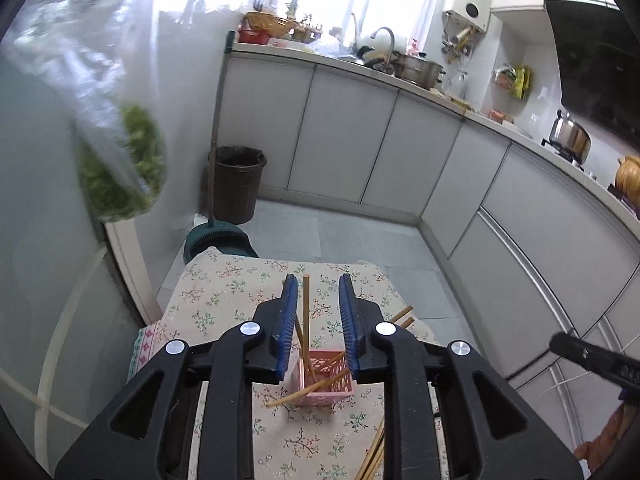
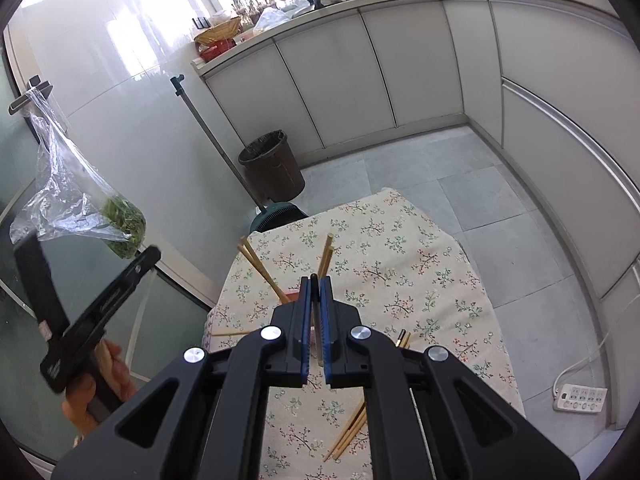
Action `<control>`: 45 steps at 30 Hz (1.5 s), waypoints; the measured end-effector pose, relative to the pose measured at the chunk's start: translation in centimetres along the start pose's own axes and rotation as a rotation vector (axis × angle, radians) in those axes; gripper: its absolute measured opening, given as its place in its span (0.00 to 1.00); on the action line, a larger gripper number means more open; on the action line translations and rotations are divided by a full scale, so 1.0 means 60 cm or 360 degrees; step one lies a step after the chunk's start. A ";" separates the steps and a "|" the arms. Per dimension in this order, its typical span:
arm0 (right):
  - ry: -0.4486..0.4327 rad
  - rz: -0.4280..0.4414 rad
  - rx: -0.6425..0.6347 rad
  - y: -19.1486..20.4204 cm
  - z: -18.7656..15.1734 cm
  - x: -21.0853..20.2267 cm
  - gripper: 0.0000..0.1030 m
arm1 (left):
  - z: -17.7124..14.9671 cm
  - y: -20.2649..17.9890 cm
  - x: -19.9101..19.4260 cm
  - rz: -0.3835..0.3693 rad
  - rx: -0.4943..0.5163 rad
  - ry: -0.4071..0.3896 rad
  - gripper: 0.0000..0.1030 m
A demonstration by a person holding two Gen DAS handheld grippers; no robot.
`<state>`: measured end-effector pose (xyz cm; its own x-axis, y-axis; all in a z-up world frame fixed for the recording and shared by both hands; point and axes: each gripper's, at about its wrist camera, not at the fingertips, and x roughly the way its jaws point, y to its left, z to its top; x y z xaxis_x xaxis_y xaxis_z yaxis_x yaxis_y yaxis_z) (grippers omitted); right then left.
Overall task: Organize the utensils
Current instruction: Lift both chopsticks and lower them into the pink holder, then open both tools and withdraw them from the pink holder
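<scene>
A small pink basket point(image 1: 328, 378) stands on the floral tablecloth point(image 1: 224, 292) with several wooden chopsticks leaning in it. My left gripper point(image 1: 318, 282) hovers over the basket with its jaws apart. One upright chopstick point(image 1: 306, 312) stands in the gap, free of both pads. My right gripper point(image 2: 316, 280) is shut on a dark-tipped chopstick point(image 2: 319, 344) that lies along its fingers, above the basket's chopsticks point(image 2: 326, 256). Loose chopsticks point(image 2: 348, 432) lie on the cloth near the front. The basket is mostly hidden in the right wrist view.
A brown bin point(image 2: 272, 164) and a dark green base point(image 1: 218, 240) stand on the floor beyond the table. A plastic bag of greens point(image 2: 124, 220) hangs at the left. A power strip point(image 2: 580, 398) lies on the floor at the right. Cabinets line the far side.
</scene>
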<state>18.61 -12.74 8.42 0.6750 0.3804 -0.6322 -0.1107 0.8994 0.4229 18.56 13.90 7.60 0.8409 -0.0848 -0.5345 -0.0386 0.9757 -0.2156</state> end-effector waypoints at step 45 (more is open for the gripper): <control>-0.0215 -0.0356 -0.0393 0.046 -0.126 0.089 0.44 | -0.134 -0.010 -0.026 0.0151 0.0125 0.0059 0.53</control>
<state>16.37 -6.57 1.31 0.7910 0.1509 -0.5929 -0.1108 0.9884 0.1037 12.95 11.83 1.99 0.8147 0.0027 -0.5798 -0.0734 0.9924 -0.0985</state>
